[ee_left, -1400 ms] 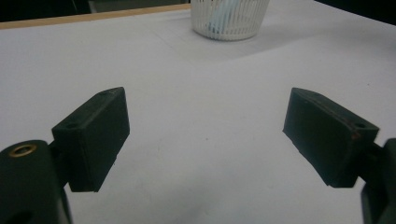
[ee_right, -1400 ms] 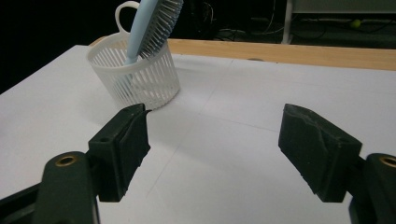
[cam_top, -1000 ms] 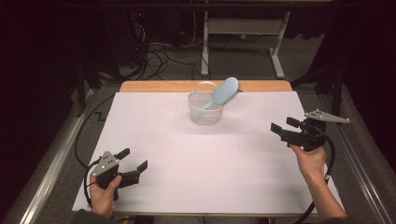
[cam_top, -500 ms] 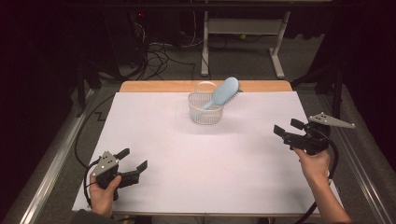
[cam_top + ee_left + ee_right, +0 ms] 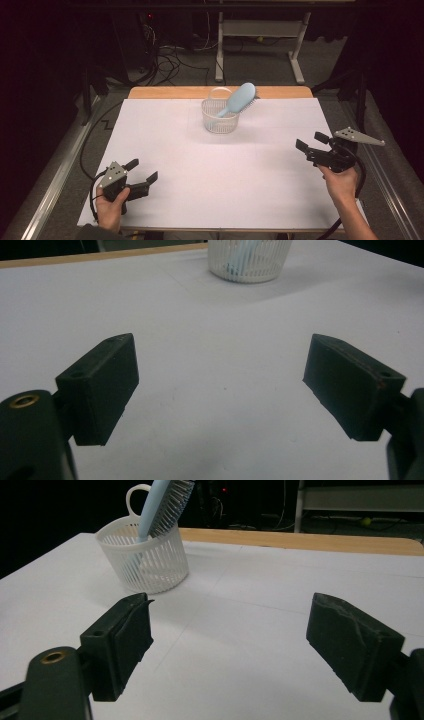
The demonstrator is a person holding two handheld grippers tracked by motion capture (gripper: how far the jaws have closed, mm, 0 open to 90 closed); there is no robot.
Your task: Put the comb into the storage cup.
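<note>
**Two empty grippers, one brush in the basket**

Two grippers sat far from the work. On the big white table stood a white basket, near the far edge. A blue brush stood in it, handle down, head leaning out over the rim. So the job looked done, or nearly so, with nothing left lying on the table.

The right gripper was at the right edge, well apart from the basket. Its jaws had just been opening and stood wide, with nothing between them. The left gripper rested near the front left corner. Its jaws were wide apart too, and they held nothing.
</note>
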